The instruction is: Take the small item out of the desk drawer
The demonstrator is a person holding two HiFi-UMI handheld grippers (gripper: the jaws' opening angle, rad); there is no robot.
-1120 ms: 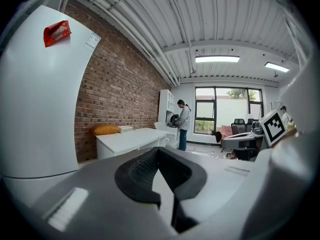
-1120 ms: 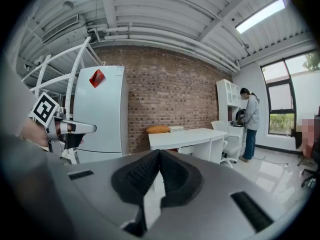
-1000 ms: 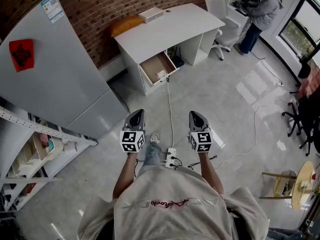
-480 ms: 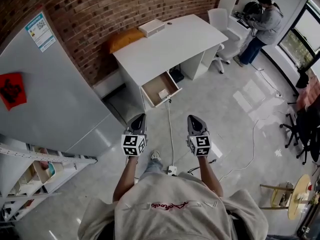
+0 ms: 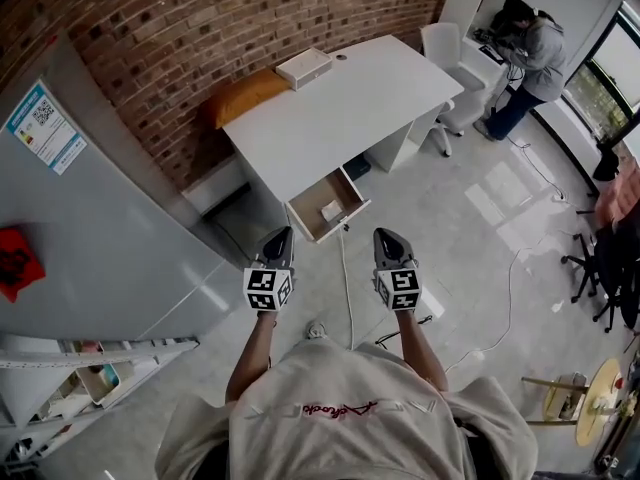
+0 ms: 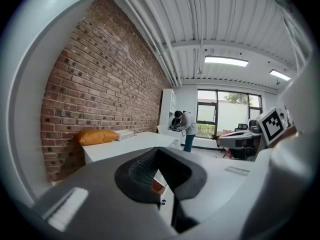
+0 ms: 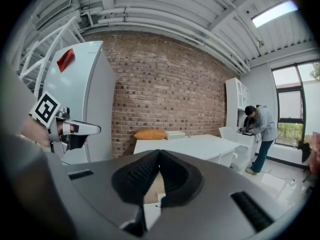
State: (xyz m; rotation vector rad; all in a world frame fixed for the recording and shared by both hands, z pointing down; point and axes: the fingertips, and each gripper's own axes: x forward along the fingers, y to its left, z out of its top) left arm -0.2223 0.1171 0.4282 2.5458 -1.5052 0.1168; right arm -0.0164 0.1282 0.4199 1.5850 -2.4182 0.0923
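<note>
Lying ahead in the open drawer [image 5: 345,193], the small item [image 5: 331,210] sits well beyond left tool [image 5: 279,234] and right tool [image 5: 386,236] — both closed, empty.

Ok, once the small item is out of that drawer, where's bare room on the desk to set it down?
Almost all of the white desk top is bare, from the front edge above the open drawer back. Only the back edge by the brick wall is taken, by the orange cushion and the white box.

Matt desk [image 5: 340,98], rough brick wall [image 5: 200,28]
</note>
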